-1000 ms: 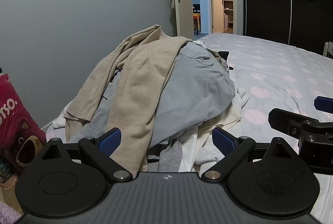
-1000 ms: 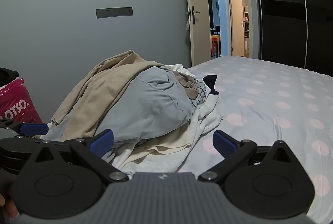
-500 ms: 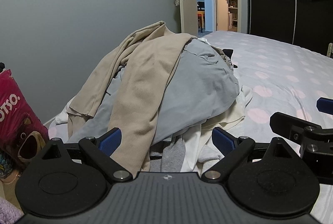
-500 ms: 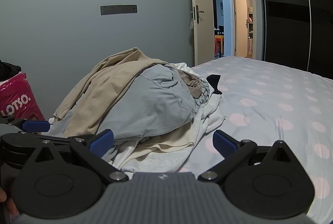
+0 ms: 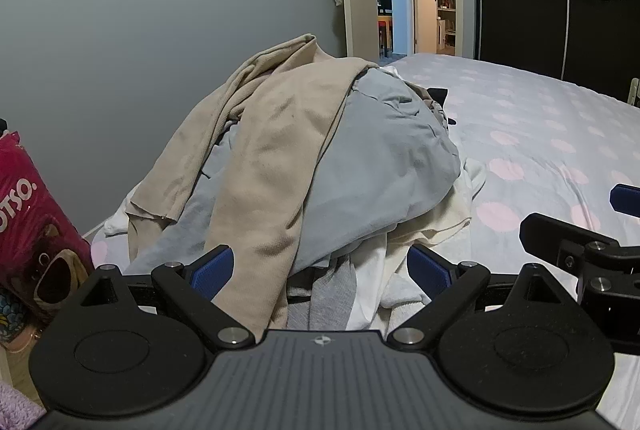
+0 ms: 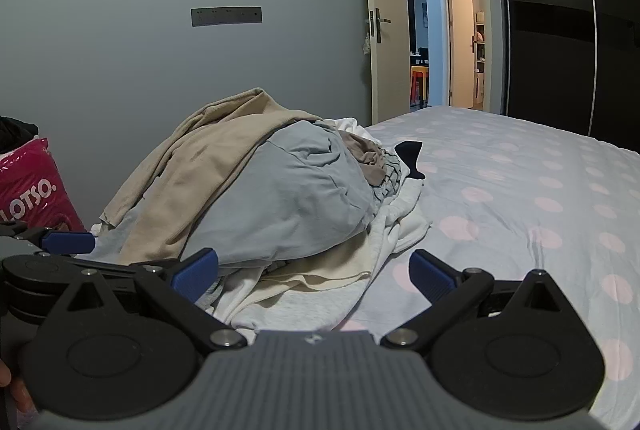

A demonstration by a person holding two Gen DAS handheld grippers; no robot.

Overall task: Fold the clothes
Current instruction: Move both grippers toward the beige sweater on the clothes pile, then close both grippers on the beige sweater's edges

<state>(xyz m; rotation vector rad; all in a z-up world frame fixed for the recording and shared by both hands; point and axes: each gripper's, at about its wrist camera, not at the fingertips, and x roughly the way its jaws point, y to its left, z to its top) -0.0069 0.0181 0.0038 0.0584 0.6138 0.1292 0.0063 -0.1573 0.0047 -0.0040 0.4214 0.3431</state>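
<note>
A pile of clothes lies on the bed's left side. On top a beige garment (image 5: 276, 134) (image 6: 200, 166) drapes over a light blue-grey one (image 5: 380, 166) (image 6: 296, 198); white and cream pieces (image 6: 320, 282) lie under them. My left gripper (image 5: 320, 266) is open and empty, its blue pads just short of the pile's near edge. My right gripper (image 6: 314, 266) is open and empty, to the right of the left one, facing the pile's right edge. The right gripper shows in the left wrist view (image 5: 588, 230).
The bed has a pale sheet with pink dots (image 6: 520, 198), bare to the right of the pile. A pink "LOTSO" bag (image 5: 28, 222) stands at the left beside the bed. A grey wall, an open door (image 6: 384, 30) and a dark wardrobe (image 6: 560, 30) lie behind.
Both views have shifted slightly: the pile sits a little nearer and lower before the left gripper. Both grippers stay open and empty.
</note>
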